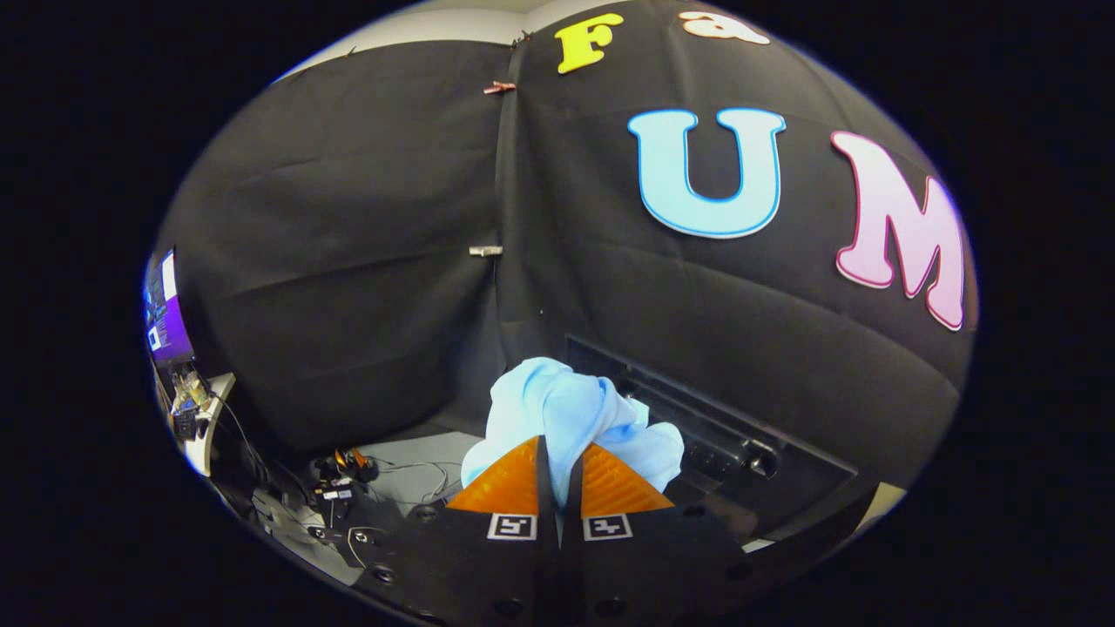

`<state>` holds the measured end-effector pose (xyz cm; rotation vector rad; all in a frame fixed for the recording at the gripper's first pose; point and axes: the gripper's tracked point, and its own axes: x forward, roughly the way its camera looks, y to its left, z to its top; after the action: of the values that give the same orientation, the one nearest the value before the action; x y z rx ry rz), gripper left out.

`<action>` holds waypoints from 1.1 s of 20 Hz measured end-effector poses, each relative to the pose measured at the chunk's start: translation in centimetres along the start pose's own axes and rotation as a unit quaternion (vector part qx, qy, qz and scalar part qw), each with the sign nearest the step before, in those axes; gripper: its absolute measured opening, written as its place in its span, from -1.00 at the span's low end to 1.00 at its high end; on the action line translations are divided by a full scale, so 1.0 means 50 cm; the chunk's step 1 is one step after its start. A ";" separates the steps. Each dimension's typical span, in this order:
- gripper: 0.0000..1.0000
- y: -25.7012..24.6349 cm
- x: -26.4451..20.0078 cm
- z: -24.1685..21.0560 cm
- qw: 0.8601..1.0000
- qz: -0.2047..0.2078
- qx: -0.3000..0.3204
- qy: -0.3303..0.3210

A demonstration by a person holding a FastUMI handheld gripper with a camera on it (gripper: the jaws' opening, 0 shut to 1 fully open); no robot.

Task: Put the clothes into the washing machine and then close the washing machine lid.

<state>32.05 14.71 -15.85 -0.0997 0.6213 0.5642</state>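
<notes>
The gripper [558, 453] has its two orange fingers [510, 483] drawn nearly together, clamped on a bunched light blue cloth [566, 409] that bulges up and out ahead of the fingertips. Just beyond and beside the cloth lies the dark washing machine [723, 444] (its back panel runs along the black wall). On the cloth's other side, well apart, cables [340, 488] clutter a grey surface [418, 453].

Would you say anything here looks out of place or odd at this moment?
Nothing stands out. The gripper is shut on a bunched light blue cloth, held up before the dark machine panel. Loose cables lie beyond the fingers, untidy but not in the way.
</notes>
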 end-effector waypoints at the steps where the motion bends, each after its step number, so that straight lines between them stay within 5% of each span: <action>1: -0.90 -0.005 0.012 -0.019 1.000 0.001 0.002 0.009; 12: -0.90 -0.034 0.079 -0.201 0.986 -0.029 -0.054 0.156; 22: -0.90 -0.051 0.067 -0.343 0.953 -0.044 -0.083 0.288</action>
<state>26.66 9.77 -31.94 -0.4614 1.1304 0.4999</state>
